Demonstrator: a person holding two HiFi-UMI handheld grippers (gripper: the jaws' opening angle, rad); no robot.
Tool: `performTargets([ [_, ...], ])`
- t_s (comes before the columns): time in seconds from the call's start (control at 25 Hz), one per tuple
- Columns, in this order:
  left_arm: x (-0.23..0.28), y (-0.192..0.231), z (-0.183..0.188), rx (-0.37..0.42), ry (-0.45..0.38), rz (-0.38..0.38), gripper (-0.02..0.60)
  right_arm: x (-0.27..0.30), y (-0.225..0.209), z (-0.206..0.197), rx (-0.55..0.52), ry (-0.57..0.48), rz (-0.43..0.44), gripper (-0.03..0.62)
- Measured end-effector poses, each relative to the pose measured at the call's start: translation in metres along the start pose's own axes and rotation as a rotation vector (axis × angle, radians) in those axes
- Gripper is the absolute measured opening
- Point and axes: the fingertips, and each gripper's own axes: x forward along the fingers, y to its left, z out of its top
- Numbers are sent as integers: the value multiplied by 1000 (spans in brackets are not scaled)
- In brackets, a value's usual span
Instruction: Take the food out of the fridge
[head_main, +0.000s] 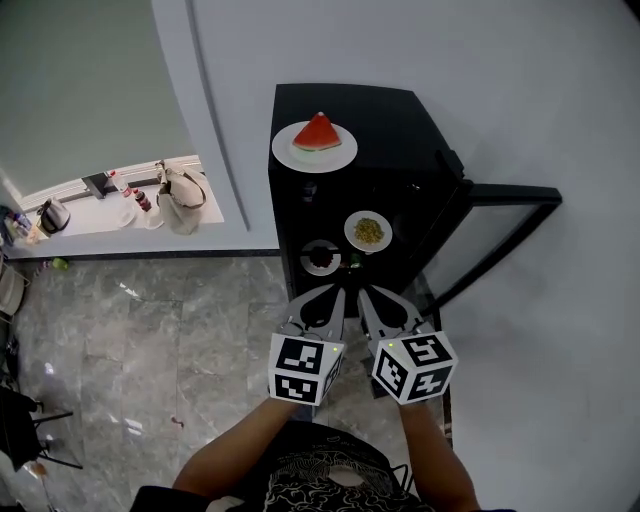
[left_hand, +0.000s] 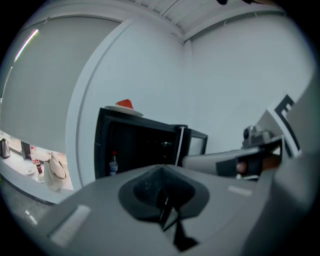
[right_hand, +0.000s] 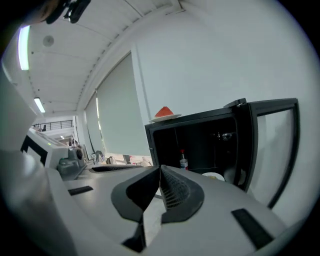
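A black mini fridge (head_main: 300, 205) stands with its door (head_main: 500, 200) swung open to the right. On its roof sits a white plate with a watermelon slice (head_main: 317, 133). Inside are a plate of yellowish food (head_main: 368, 231), a dish of dark food (head_main: 320, 257) and a small bottle (right_hand: 183, 161). My left gripper (head_main: 330, 297) and right gripper (head_main: 372, 297) hover side by side just before the opening, both shut and holding nothing. The left gripper view shows its pads (left_hand: 162, 200) together, with the watermelon (left_hand: 125, 104) above the fridge. In the right gripper view the closed pads (right_hand: 161, 187) point at the yellowish-food plate (right_hand: 214, 176).
A ledge at the left (head_main: 110, 205) carries a beige bag (head_main: 180, 188), a kettle (head_main: 52, 215) and small bottles. Grey marble floor (head_main: 150, 330) lies in front. White wall runs behind and right of the fridge. A dark stand (head_main: 25, 430) sits bottom left.
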Motion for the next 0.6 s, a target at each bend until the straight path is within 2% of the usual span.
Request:
performTargets([
  [0.12, 1, -6, -4, 4, 12, -10, 0, -2, 1, -6, -15, 8, -9, 8],
  [0.4, 9, -6, -4, -5, -2, -13, 1, 2, -7, -9, 34, -1, -10, 8],
  [0.52, 18, -5, -10, -4, 5, -23, 2, 8, -16, -17, 88, -10, -9, 8],
  [0.6, 26, -4, -16, -5, 19, -40, 2, 12, -26, -24, 174, -26, -12, 8],
])
